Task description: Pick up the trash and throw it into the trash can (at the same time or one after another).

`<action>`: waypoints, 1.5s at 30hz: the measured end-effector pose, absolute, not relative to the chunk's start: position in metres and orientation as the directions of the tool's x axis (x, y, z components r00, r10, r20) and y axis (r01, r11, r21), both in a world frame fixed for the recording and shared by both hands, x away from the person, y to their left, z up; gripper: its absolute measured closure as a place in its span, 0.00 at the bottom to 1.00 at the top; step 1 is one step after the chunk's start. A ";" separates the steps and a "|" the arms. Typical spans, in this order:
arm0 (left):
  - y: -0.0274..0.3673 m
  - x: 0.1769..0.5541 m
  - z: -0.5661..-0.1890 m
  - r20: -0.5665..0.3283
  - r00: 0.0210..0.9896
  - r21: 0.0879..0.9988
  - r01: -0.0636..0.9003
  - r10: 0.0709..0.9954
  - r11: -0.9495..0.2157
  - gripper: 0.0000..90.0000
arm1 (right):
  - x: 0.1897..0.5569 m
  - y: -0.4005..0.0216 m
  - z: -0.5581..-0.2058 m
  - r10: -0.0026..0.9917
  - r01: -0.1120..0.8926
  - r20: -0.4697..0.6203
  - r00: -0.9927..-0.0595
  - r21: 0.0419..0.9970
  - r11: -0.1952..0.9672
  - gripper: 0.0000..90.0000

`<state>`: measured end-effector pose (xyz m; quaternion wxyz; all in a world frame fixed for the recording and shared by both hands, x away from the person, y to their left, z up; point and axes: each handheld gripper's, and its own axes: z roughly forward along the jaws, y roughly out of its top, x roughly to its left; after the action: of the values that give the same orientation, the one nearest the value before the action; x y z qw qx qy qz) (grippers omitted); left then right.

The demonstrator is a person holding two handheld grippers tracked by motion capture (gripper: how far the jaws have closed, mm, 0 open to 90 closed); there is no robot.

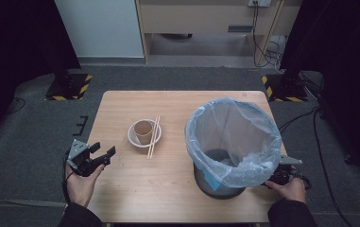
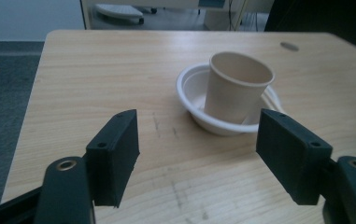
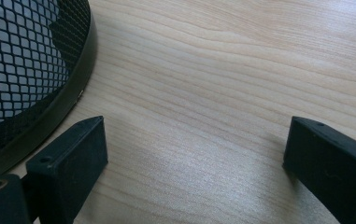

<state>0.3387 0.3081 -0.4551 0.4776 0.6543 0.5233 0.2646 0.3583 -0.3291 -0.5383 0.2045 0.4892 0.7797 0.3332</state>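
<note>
Left tool [image 2: 196,156] wide open, empty

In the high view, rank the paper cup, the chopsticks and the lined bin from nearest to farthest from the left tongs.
From the left tongs, open at the table's left edge:
1. Paper cup, standing in the white bowl, nearest.
2. Chopsticks, lying across the bowl's right rim, just beyond.
3. Lined bin, at the table's right side, farthest.

**Wooden table with three things on it**

A light wooden table [image 1: 130,194] stands on grey carpet. On it sit a white bowl [image 1: 133,137], near the middle, and a black mesh bin [image 1: 215,187] lined with a pale blue bag, towards the right edge. The bowl carries a paper cup [image 1: 143,131] and chopsticks [image 1: 154,137].
</note>
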 end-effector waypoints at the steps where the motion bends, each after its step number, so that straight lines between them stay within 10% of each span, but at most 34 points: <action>1: 0.308 0.339 -0.455 -0.154 0.312 0.902 0.432 0.937 0.004 0.34 | 0.358 -0.329 -0.538 0.899 0.626 0.007 -0.438 0.720 0.299 0.07; 45: 0.252 0.447 -0.466 -0.184 0.294 0.876 0.481 0.938 0.021 0.49 | 0.360 -0.327 -0.538 0.891 0.623 0.010 -0.453 0.718 0.309 0.07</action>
<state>0.4466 0.2520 -0.4662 0.4665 0.6553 0.5414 0.2446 0.3596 -0.3273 -0.5383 0.2000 0.4830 0.7840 0.3348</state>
